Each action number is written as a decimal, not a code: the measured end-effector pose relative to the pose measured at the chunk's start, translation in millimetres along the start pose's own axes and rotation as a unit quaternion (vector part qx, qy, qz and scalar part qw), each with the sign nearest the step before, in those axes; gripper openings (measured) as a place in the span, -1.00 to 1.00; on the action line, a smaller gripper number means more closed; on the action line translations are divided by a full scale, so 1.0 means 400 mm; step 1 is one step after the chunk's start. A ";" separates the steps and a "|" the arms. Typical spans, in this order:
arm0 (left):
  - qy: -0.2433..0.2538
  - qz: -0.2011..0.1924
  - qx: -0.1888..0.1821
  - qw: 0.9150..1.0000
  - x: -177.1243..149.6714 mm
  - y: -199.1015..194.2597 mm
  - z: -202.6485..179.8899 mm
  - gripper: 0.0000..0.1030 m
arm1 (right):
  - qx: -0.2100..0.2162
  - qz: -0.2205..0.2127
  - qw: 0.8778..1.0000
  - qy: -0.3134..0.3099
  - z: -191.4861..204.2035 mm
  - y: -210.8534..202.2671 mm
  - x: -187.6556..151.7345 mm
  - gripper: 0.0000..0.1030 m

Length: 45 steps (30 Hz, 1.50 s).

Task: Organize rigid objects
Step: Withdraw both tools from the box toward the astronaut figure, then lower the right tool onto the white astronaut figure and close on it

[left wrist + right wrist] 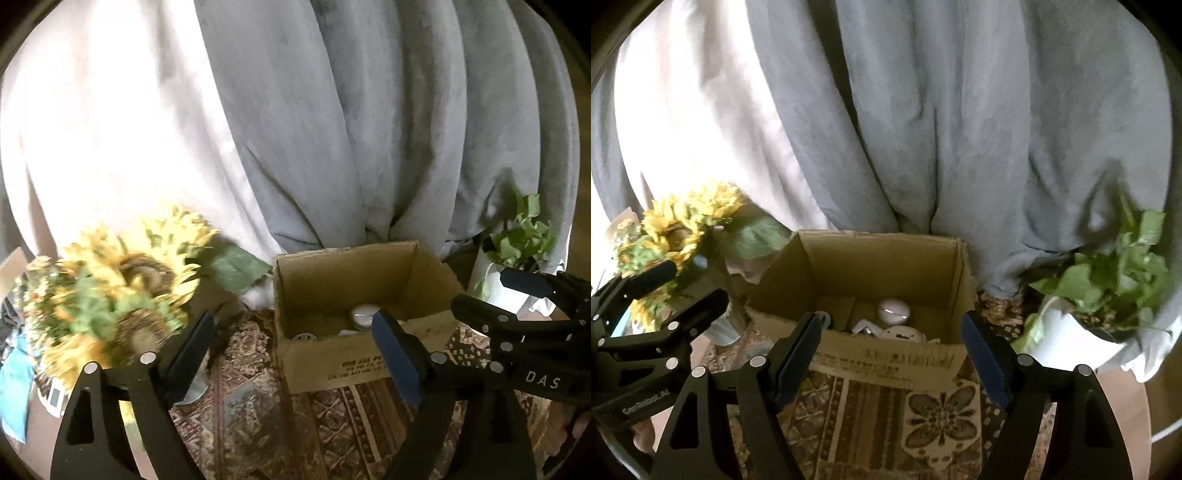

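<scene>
An open cardboard box [328, 363] [886, 363] stands on a patterned rug, in front of grey curtains. Inside it lie white rounded objects [893, 311], one also showing in the left wrist view [362, 314]; the box's contents are partly hidden by its front wall. My left gripper [293, 326] is open and empty, held above the rug just before the box's left front corner. My right gripper [892, 326] is open and empty, spread in front of the box's front wall. Each gripper also shows at the edge of the other's view: the right [480, 291] and the left [696, 282].
A bunch of yellow sunflowers [118, 288] [676, 229] stands left of the box. A white pot with a green plant [1082, 328] [517, 251] stands to its right. The grey curtain [332, 129] hangs behind. A patterned rug [886, 424] covers the floor.
</scene>
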State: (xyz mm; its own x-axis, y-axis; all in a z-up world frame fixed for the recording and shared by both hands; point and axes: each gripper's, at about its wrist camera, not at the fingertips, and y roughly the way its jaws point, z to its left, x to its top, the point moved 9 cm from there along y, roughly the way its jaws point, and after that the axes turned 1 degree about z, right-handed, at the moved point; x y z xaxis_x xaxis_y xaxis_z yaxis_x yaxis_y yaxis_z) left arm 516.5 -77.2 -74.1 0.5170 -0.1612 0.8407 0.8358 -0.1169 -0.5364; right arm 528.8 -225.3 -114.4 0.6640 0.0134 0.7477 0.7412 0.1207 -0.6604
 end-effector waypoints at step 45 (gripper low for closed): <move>-0.130 0.063 0.188 0.972 -0.467 -0.355 0.035 0.99 | 0.147 0.015 0.981 -0.122 0.185 -0.206 -0.326 0.59</move>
State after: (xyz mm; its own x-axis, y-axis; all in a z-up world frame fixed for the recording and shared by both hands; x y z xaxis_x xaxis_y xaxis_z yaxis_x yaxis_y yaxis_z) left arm 303.7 -16.9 -154.1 0.6081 0.1070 0.7866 0.7463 0.2610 -0.6123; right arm 373.8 -163.4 -152.1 0.6147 0.2552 0.7463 0.6371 0.3972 -0.6606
